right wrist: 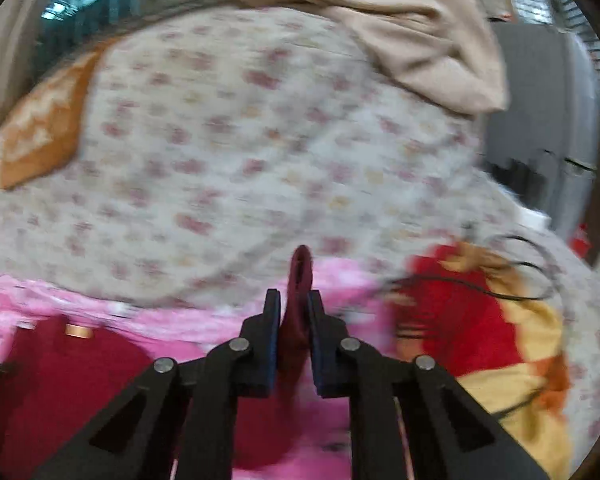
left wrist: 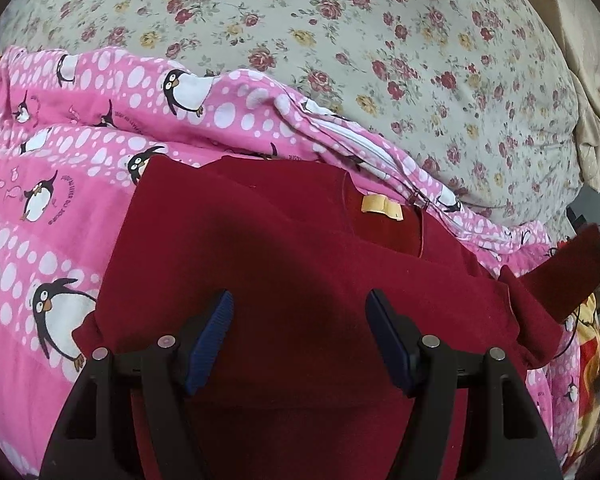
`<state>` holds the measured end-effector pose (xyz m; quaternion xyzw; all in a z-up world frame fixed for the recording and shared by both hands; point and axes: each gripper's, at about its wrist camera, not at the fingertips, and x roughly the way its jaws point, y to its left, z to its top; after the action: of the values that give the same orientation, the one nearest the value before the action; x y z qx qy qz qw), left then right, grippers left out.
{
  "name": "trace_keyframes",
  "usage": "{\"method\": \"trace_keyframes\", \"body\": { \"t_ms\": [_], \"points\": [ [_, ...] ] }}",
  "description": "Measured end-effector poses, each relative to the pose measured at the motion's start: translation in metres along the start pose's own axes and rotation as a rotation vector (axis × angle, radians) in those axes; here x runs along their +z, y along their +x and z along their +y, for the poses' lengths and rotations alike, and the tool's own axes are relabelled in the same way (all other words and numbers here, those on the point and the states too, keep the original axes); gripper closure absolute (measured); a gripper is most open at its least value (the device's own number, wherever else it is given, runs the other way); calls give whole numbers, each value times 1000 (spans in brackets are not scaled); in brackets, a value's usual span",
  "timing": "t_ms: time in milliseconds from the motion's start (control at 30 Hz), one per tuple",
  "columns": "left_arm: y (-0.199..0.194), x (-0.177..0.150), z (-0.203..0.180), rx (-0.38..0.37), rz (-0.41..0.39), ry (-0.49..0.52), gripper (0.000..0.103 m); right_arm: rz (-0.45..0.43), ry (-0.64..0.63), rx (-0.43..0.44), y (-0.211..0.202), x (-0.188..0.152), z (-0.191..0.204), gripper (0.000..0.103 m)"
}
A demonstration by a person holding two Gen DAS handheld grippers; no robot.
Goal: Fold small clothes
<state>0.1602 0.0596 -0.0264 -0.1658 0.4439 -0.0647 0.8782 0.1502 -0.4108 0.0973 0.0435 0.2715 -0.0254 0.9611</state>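
Left gripper (left wrist: 300, 334): jaws apart, blue pads clear of the cloth; nothing between them but the garment's surface lying beneath.
Red garment (left wrist: 300, 248): dark red top spread flat under and ahead of the left gripper, neckline pointing away from it, on the bed.
Label (left wrist: 381, 210): small yellow tag inside the neckline, ahead and slightly right of the left gripper.
Sleeve (left wrist: 568, 276): lifted off the bedding at the far right of the left gripper; its end runs out towards the frame edge.
Right gripper (right wrist: 294, 312): jaws drawn together, clamped on a fold of the red sleeve (right wrist: 298, 280), which sticks up past the fingertips. Right wrist view blurred.
Garment body, right wrist view (right wrist: 72, 380): low and left of the right gripper.
Pink penguin cover (left wrist: 60, 200): under the garment, spreading left of and beyond the left gripper.
Floral sheet (left wrist: 380, 60): further ahead of both grippers.
Orange cushion (right wrist: 40, 128): far left of the right gripper, on the floral sheet.
Red-and-yellow blanket (right wrist: 480, 320): right of the right gripper, a black cable (right wrist: 500, 296) lying across it.
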Motion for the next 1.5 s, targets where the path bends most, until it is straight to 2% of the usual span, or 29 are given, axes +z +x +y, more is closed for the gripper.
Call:
{"method": "trace_keyframes", "body": {
  "t_ms": [100,200,333,400,467,500,533,600,700,800,900,1000,1067,1133,1233,1367,1500],
  "points": [
    [-3,2,5,5,-15,-17,48,34,13,188,15,-7,70,94],
    [-11,9,14,2,-53,-45,48,98,-3,314,39,-32,146,94],
    [-21,21,28,-3,-112,-80,48,216,-4,402,73,-77,224,94],
    [-18,23,34,-12,-102,-96,48,261,-7,455,81,-97,258,93],
    [-12,23,36,-39,-82,-112,48,282,-68,455,82,-111,286,92],
    [-10,23,36,-52,-74,-114,48,303,-119,431,82,-119,300,82],
    [-9,22,35,-66,-68,-113,48,332,-168,390,83,-125,309,62],
    [-4,20,28,-90,-57,-92,48,344,-182,352,79,-127,309,52],
    [5,15,13,-125,-18,-37,48,347,-167,340,57,-127,286,51],
    [17,4,-12,-156,32,46,48,400,-177,291,33,-138,255,48],
    [20,-5,-32,-194,37,115,48,451,-139,258,10,-158,224,46],
    [30,-8,-48,-233,59,159,48,402,-74,281,-5,-172,203,43],
    [33,-8,-51,-249,62,160,48,393,-55,284,-5,-174,202,34],
    [39,-4,-44,-291,84,104,47,393,-55,304,-2,-173,207,21],
    [39,0,-38,-338,88,64,47,390,-117,276,-1,-176,221,17],
    [26,0,-42,-366,50,93,47,393,-140,260,1,-175,227,16],
    [44,-5,-49,-351,124,118,47,397,-120,259,0,-175,226,16]
  ]
}}
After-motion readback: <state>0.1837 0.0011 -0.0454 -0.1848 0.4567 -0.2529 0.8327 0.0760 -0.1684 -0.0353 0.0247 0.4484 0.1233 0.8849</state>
